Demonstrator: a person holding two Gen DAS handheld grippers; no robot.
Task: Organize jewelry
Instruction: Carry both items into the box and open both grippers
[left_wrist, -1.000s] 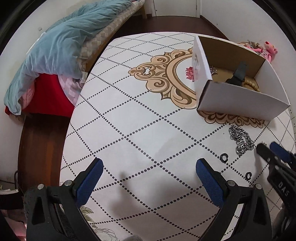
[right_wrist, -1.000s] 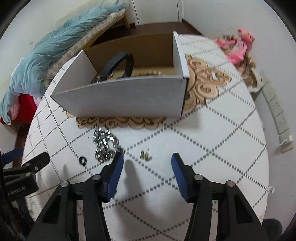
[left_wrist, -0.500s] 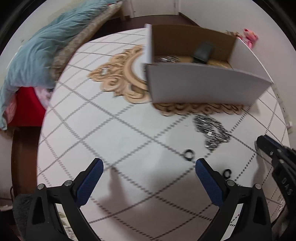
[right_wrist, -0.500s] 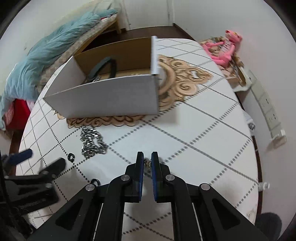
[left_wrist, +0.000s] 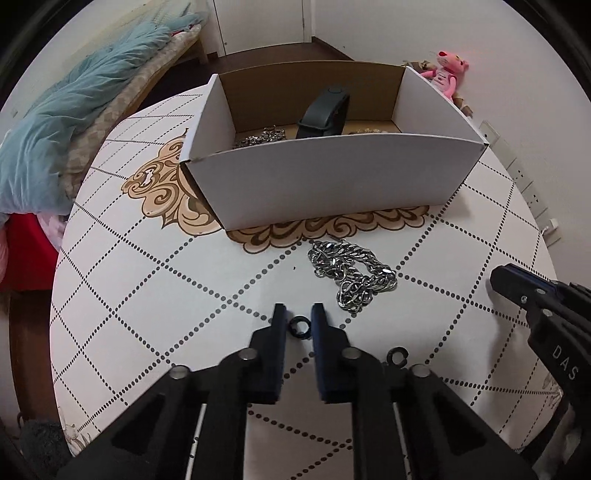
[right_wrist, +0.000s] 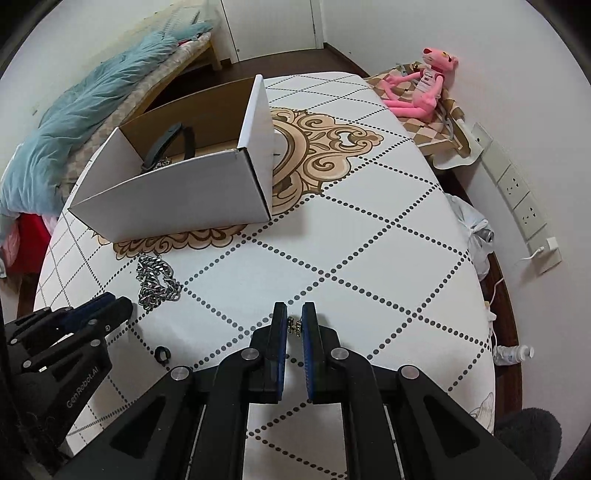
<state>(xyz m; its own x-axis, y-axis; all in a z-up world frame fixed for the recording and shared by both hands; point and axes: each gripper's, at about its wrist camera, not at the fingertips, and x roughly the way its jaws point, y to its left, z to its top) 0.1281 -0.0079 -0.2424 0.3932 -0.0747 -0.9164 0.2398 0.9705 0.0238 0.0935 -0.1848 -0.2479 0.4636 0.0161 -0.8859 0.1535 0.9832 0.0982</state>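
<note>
My left gripper (left_wrist: 298, 320) is shut on a small black ring (left_wrist: 299, 327) at the table surface. A second black ring (left_wrist: 397, 356) lies just to its right, and also shows in the right wrist view (right_wrist: 162, 353). A silver chain (left_wrist: 351, 273) lies in a heap in front of the white cardboard box (left_wrist: 332, 181). The box holds a black wristband (left_wrist: 325, 110) and other chains. My right gripper (right_wrist: 294, 322) is shut on a small gold earring (right_wrist: 294, 325), held a little above the table.
The round table (right_wrist: 369, 229) has a white cloth with dotted diamonds and a gold ornament. A pink plush toy (right_wrist: 421, 85) sits beyond the far right edge. A bed with a blue blanket (left_wrist: 66, 110) stands to the left. Wall sockets (right_wrist: 517, 199) are at the right.
My left gripper moved forward and closed on the black ring. My right gripper closed on the gold earring and lifted it slightly.
</note>
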